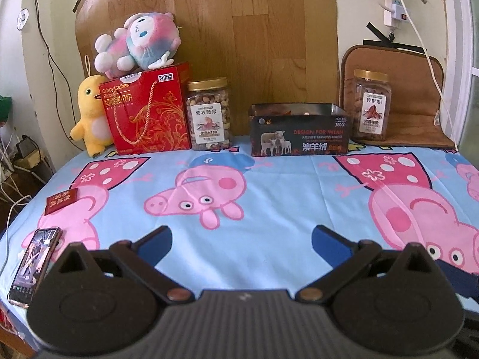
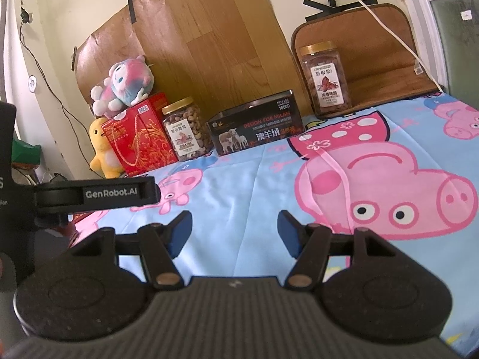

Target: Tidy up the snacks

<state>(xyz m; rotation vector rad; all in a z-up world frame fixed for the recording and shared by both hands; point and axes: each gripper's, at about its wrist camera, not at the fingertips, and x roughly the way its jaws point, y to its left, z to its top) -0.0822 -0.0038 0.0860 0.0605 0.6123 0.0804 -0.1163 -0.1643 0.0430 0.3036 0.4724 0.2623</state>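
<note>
Behind the worktop [image 1: 269, 179], a wood-grain board [image 1: 254, 39] is taped to a pale wall, and a blue cartoon-pig cloth [image 2: 239, 179] is spread over the surface. An open dark tin box [image 1: 299, 131] is taken as the landmark, set at the back edge; brownish contents are glimpsed under its rim, but what they are cannot be told. Left of the tin box, well apart, a gold-lidded clear jar [image 1: 208, 115] filled with mixed nuts is stood upright, touching or just beside a red gift box [image 1: 146, 110] with a rope handle. On that red box a pink-blue plush [image 1: 137, 45] is laid, and a yellow plush [image 1: 89, 116] is seen beside it. Right of the tin box, a second gold-lidded jar [image 1: 371, 104] holding reddish-brown nuts is stood on a brown folded mat [image 1: 419, 89]. Far left and nearer the camera than the tin box, a small red packet [image 1: 61, 200] and a phone [image 1: 34, 266] are laid flat. The left tongs [image 1: 241, 243] are held open over the cloth, nothing between them. The right tongs [image 2: 235, 233] are likewise spread apart and empty
</note>
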